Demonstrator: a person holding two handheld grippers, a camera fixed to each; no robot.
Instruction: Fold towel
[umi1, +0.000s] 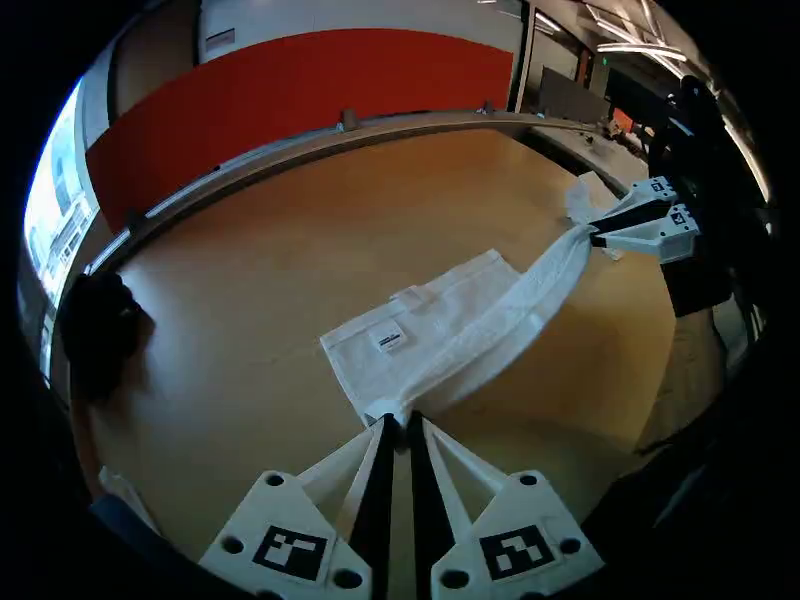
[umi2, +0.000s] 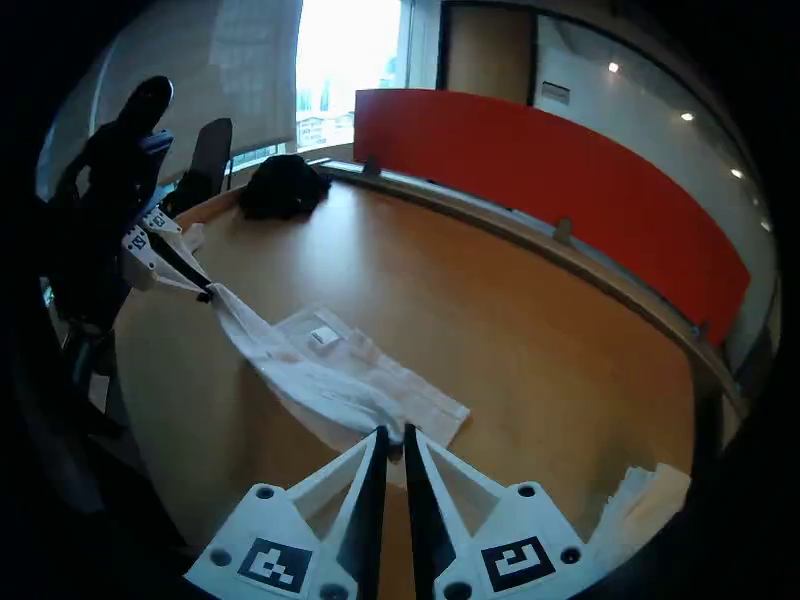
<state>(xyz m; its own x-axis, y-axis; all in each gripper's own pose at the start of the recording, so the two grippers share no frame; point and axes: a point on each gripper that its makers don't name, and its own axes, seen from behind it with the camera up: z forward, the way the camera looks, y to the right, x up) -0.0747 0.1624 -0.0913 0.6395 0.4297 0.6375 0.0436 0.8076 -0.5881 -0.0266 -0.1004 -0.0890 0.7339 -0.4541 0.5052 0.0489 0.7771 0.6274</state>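
A white towel (umi1: 440, 315) lies partly flat on the wooden table (umi1: 300, 230), a small label facing up. Its near edge is lifted and stretched between the two grippers. In the left gripper view, my left gripper (umi1: 400, 418) is shut on one towel corner at the bottom. The right gripper (umi1: 598, 237) pinches the other corner at the far right. In the right gripper view, my right gripper (umi2: 392, 433) is shut on the towel (umi2: 345, 380), and the left gripper (umi2: 205, 292) holds the far end at the left, next to a person's dark shape.
A black bag (umi1: 100, 320) sits near the table's edge (umi2: 285, 185). A red partition (umi1: 300, 90) runs behind the table. A dark chair (umi2: 210, 150) stands by the window. White sheets (umi2: 640, 500) lie at the table's lower right.
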